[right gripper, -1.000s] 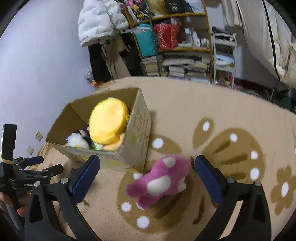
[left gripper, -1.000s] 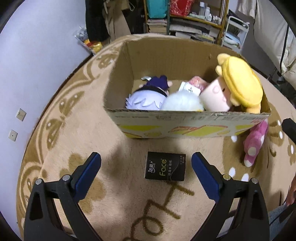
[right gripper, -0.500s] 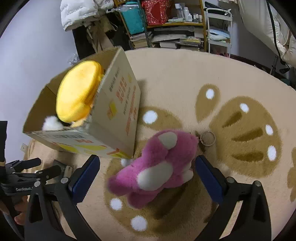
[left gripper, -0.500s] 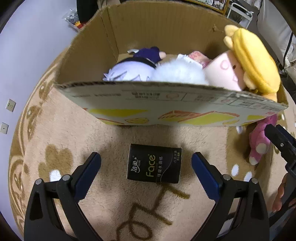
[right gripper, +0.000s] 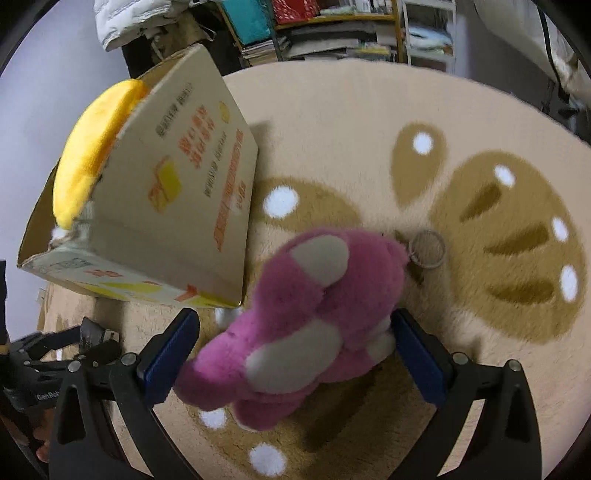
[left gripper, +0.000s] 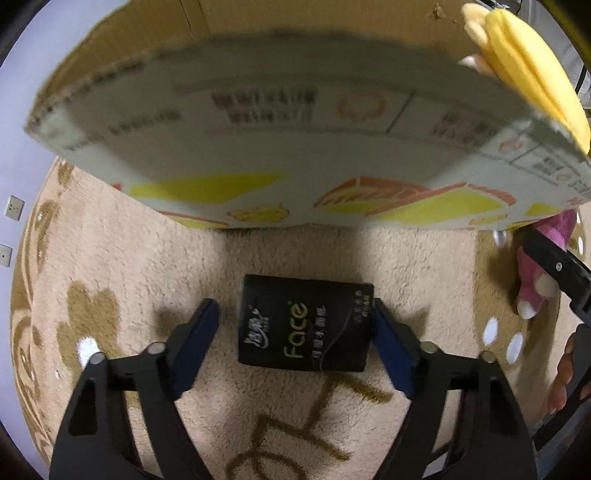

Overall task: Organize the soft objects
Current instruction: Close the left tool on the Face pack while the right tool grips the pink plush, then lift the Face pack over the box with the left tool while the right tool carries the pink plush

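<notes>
A black tissue pack point(left gripper: 304, 325) lies on the beige rug in front of the cardboard box point(left gripper: 258, 129). My left gripper point(left gripper: 295, 332) points down over it and its jaws are closing. The right pad point(left gripper: 391, 350) meets the pack's edge; the left pad point(left gripper: 195, 347) is still a little apart. A pink plush point(right gripper: 310, 317) with a keyring point(right gripper: 428, 248) lies beside the box point(right gripper: 177, 206). My right gripper point(right gripper: 295, 350) is open, one finger on each side of the plush. A yellow-hatted plush point(right gripper: 92, 147) sticks out of the box.
The rug point(left gripper: 110, 258) covers the floor. The box's printed wall rises close ahead of the left gripper. Behind the rug stand crowded shelves point(right gripper: 332, 29) and a white jacket point(right gripper: 140, 18). The left gripper's body point(right gripper: 55, 354) shows at the right wrist view's lower left.
Both grippers have sunk toward the rug. The left jaws have narrowed around the tissue pack. The pink plush now sits between the right fingers, which stay wide.
</notes>
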{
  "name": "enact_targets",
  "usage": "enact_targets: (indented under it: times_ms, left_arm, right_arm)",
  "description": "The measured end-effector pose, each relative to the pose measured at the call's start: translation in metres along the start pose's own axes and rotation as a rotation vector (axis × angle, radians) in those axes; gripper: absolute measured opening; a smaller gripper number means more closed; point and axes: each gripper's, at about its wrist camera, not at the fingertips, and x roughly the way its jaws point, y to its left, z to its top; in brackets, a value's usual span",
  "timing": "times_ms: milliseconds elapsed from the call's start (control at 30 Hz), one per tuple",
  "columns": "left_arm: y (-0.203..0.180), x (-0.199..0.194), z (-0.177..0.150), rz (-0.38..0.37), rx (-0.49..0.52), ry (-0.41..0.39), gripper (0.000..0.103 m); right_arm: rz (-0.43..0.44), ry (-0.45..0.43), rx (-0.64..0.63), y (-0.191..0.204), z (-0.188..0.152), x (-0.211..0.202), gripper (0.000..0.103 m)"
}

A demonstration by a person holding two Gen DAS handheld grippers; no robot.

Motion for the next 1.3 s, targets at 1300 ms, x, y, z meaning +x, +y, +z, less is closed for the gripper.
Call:
enact_targets:
  times_ms: [1300]
  left_arm:
    - [0.023,-0.186,-0.021,0.088,-0.069,-0.531,0.064]
  right_arm:
    - [0.089,-0.377,-0.190,0.058,-0.003,-0.157,0.070]
